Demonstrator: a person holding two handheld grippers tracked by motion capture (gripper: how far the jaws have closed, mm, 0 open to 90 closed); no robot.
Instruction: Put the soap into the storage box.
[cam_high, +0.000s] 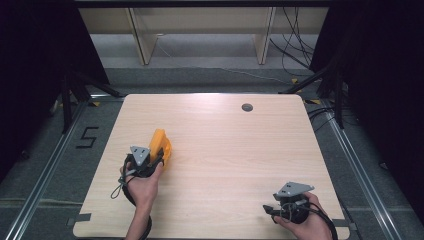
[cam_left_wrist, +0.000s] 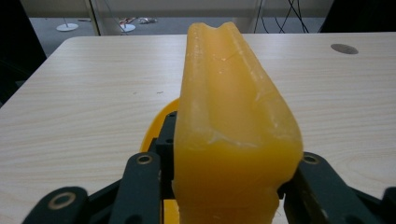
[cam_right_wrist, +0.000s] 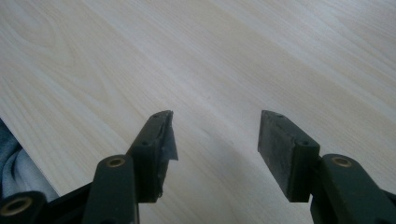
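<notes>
Yellow block (cam_high: 160, 145): in the high view it juts forward from your left gripper (cam_high: 150, 159), over the pale wood table (cam_high: 225, 150); its near end is hidden under the grey plate.
Right gripper (cam_high: 280, 207): low at the table's near right corner, its jaws hard to make out.
Left gripper view: your jaws are clamped on the block (cam_left_wrist: 233, 121), waxy, grooved along its top, its base cut off.
Right gripper view: your jaws stand wide apart, holding nothing, above smooth woodgrain (cam_right_wrist: 210, 56).
</notes>
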